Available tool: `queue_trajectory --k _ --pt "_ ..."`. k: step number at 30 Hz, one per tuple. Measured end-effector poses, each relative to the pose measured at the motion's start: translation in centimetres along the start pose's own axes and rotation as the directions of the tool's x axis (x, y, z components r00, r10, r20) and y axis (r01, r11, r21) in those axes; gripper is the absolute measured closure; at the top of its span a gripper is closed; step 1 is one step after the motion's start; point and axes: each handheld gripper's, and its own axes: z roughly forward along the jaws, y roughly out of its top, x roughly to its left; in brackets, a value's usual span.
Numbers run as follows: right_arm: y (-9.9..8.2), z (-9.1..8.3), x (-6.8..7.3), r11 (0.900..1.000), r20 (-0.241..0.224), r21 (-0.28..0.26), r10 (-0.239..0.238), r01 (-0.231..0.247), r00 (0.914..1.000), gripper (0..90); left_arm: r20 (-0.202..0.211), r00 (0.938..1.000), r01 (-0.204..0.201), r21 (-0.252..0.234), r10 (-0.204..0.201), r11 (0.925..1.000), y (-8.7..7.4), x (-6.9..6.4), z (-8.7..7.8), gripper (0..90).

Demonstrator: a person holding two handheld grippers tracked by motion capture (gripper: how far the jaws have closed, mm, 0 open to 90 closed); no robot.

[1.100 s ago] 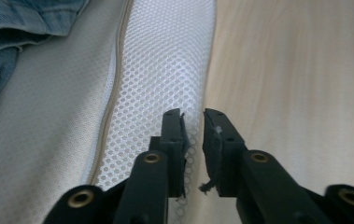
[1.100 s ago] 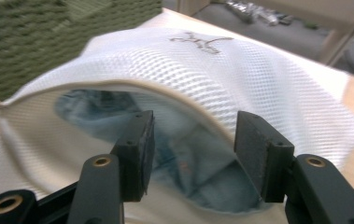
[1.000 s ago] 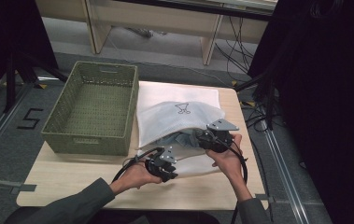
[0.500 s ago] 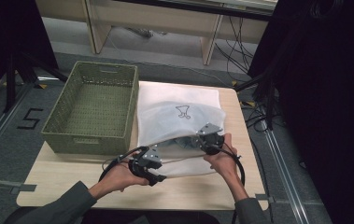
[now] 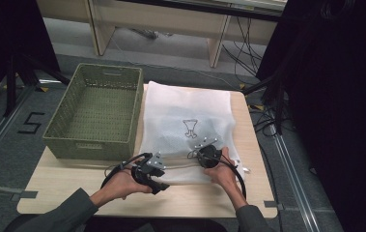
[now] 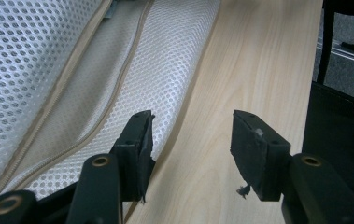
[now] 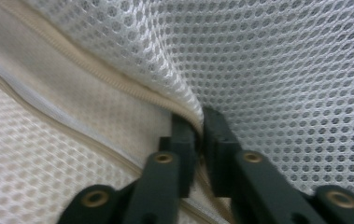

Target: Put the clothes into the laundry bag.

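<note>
Grey floor (image 5: 21, 104) with a taped "5" (image 5: 31, 123), pale wooden desk legs (image 5: 98, 29) behind, dark curtains (image 5: 335, 96) right

The left tool (image 6: 191, 140) lies low in the left hand (image 5: 122, 183) with jaws spread wide, while the right tool (image 7: 199, 140), held forward in the right hand (image 5: 224, 171), is clamped tight.

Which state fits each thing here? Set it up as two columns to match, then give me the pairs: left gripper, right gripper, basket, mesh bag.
Things:
1. left gripper
2. right gripper
3. green basket
4. white mesh bag

States:
A. lying flat on the table
B. shut on the bag's zipper edge
C. open over the tabletop beside the bag
D. standing at the table's left, nothing in it

Pairs: 1-C, 2-B, 3-D, 4-A
</note>
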Motion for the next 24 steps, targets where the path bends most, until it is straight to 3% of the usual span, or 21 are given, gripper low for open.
queue_trajectory --k 3,5,6,8,9,11,12,14,16,17,18,20,22,24 --pt "0.2 -0.9 0.4 0.999 -0.002 -0.044 0.012 -0.012 0.9999 67.7 -0.004 0.9999 0.013 -0.009 -0.013 0.9999 -0.2 0.0 -0.3 46.4" --pt "0.3 -1.9 0.7 0.9956 -0.003 -0.093 0.014 -0.015 0.9999 64.7 -0.006 0.9995 0.03 -0.011 -0.03 0.9995 -0.4 0.0 -0.5 45.1" --pt "0.4 -2.4 0.9 0.9923 0.015 -0.123 -0.008 0.01 0.9999 64.1 -0.01 0.9997 0.022 -0.01 -0.022 0.9997 -0.5 0.1 -0.7 44.7" --pt "0.7 -3.2 1.5 0.9838 0.037 -0.176 -0.028 0.034 0.9989 65.2 -0.015 0.9994 0.03 -0.009 -0.03 0.9995 -0.7 0.1 -0.8 43.8" --pt "0.9 -3.4 1.7 0.9761 0.059 -0.206 -0.058 0.069 0.9966 67.1 -0.018 0.9995 0.026 -0.008 -0.026 0.9996 -0.7 0.1 -0.9 43.0" --pt "1.1 -4.0 2.4 0.9629 0.101 -0.25 -0.079 0.102 0.9918 75.6 -0.018 0.9993 0.033 -0.006 -0.034 0.9994 -0.9 0.1 -1.1 42.2" --pt "1.3 -4.1 2.4 0.9548 0.117 -0.251 -0.133 0.159 0.9842 79.4 -0.024 0.9992 0.032 -0.003 -0.032 0.9995 -1.0 0.1 -1.2 42.0" --pt "1.4 -4.3 2.7 0.9554 0.115 -0.231 -0.161 0.184 0.9803 84.1 -0.024 0.999 0.038 -0.008 -0.039 0.9992 -1.1 0.1 -1.4 41.8" --pt "1.3 -4.1 2.8 0.9615 0.097 -0.194 -0.178 0.194 0.9792 85.7 -0.027 0.9996 0.007 0.016 -0.006 0.9999 -1.3 0.5 -1.8 41.8" --pt "1.1 -3.7 3.0 0.973 0.07 -0.154 -0.163 0.172 0.9842 86.4 -0.028 0.999 0.034 -0.008 -0.035 0.9994 -1.3 0.4 -1.7 41.8" --pt "0.9 -3.2 2.9 0.9756 0.061 -0.139 -0.163 0.17 0.9848 86.7 -0.029 0.9995 0.009 0.02 -0.009 0.9998 -1.4 0.6 -1.9 41.8" --pt "0.5 -2.1 3.2 0.9903 0.007 -0.063 -0.123 0.123 0.9923 86.7 -0.031 0.9983 0.049 -0.013 -0.05 0.9987 -1.5 0.4 -1.6 41.8" --pt "0.2 -0.8 3.1 0.9916 -0.019 -0.024 -0.128 0.127 0.9917 86.7 -0.031 0.9988 0.038 0.005 -0.038 0.9993 -1.5 0.4 -1.7 41.8" --pt "0.2 -0.1 3.0 0.9941 -0.022 -0.019 -0.107 0.107 0.994 86.9 -0.028 0.9982 0.053 0.003 -0.053 0.9986 -1.6 0.4 -1.6 41.7"
